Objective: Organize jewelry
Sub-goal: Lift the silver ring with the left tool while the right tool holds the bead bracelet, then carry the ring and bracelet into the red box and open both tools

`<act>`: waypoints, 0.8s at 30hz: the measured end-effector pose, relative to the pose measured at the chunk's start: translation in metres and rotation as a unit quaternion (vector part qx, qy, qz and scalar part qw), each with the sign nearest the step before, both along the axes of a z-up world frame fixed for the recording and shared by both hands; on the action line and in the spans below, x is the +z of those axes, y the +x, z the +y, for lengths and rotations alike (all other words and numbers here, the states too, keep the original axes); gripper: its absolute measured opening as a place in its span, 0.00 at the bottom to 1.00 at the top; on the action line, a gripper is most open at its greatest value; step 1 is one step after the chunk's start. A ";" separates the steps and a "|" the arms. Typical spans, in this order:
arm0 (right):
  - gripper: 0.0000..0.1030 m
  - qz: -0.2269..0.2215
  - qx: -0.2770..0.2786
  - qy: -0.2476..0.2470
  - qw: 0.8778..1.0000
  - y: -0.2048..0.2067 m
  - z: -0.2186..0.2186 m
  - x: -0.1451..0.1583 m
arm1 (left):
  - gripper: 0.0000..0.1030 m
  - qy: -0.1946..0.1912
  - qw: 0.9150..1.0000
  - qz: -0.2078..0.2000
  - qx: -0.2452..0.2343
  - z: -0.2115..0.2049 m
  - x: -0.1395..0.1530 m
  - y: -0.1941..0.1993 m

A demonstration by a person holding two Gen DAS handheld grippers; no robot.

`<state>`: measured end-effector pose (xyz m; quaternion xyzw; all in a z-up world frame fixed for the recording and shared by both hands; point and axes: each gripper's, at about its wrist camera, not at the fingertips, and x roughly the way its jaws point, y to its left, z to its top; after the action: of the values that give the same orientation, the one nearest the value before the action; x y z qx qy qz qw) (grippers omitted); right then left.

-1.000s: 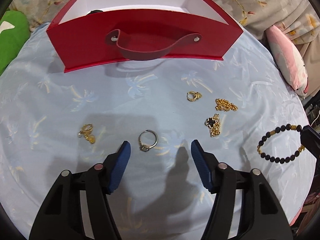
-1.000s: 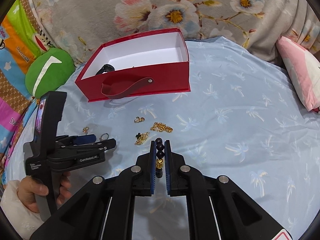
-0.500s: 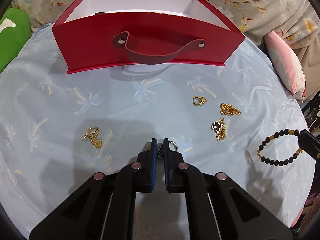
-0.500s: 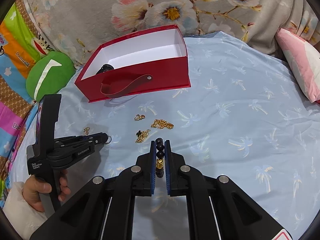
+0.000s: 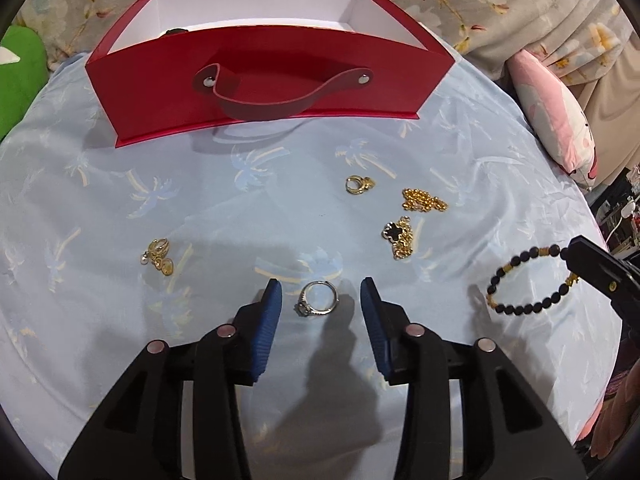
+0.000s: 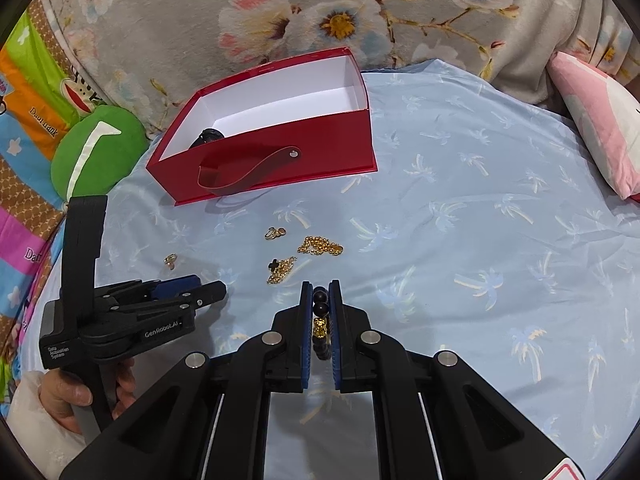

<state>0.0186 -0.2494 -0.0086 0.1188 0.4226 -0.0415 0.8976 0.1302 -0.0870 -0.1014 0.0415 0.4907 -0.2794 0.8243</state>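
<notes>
now the left gripper [image 5: 320,304] is gaping around one silver ring [image 5: 317,299]; the right gripper [image 6: 320,312] is pinching one beaded bracelet [image 5: 530,280], with four gold pieces [image 5: 424,200] lying near one red box [image 5: 264,80].

light blue palm-print sheet [image 5: 120,184] on the bed, red box [image 5: 264,80] sitting at the back, silver ring [image 5: 318,300] up front, gold earring [image 5: 159,256] off left, gold hoop [image 5: 358,184], gold chain [image 5: 424,201], clover pendant [image 5: 398,234], black bead bracelet [image 5: 524,280] on the right

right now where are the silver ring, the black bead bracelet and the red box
silver ring with a stone [image 5: 318,299], left wrist view, on its band
black bead bracelet with gold beads [image 5: 520,307], left wrist view, on its lower beads
red cardboard box with a strap handle [image 6: 320,148], right wrist view, on its front wall
</notes>
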 end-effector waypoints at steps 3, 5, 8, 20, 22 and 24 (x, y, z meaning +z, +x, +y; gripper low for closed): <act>0.07 0.000 -0.002 0.001 1.000 0.000 -0.002 0.000 | 0.35 0.009 1.000 -0.005 -0.005 -0.006 -0.003 -0.003; 0.07 -0.001 -0.003 0.000 1.000 -0.001 -0.003 0.000 | 0.22 0.010 1.000 -0.005 -0.007 -0.007 -0.003 -0.004; 0.07 -0.004 -0.003 0.000 1.000 -0.002 -0.003 0.002 | 0.08 -0.001 1.000 0.010 -0.011 -0.006 -0.004 -0.004; 0.07 -0.021 0.003 -0.003 1.000 -0.002 0.001 0.018 | 0.07 -0.034 0.999 -0.009 -0.007 0.009 0.026 -0.016; 0.07 -0.029 0.007 -0.004 1.000 0.000 0.002 0.025 | 0.07 -0.045 0.999 -0.016 -0.004 0.014 0.039 -0.016; 0.07 -0.040 0.012 -0.010 0.999 0.003 0.004 0.035 | 0.07 -0.049 0.998 -0.027 -0.003 0.019 0.053 -0.014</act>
<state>0.0211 -0.2450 0.0267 0.1064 0.3874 -0.0307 0.9153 0.1159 -0.0676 -0.0485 0.0103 0.4540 -0.3047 0.8372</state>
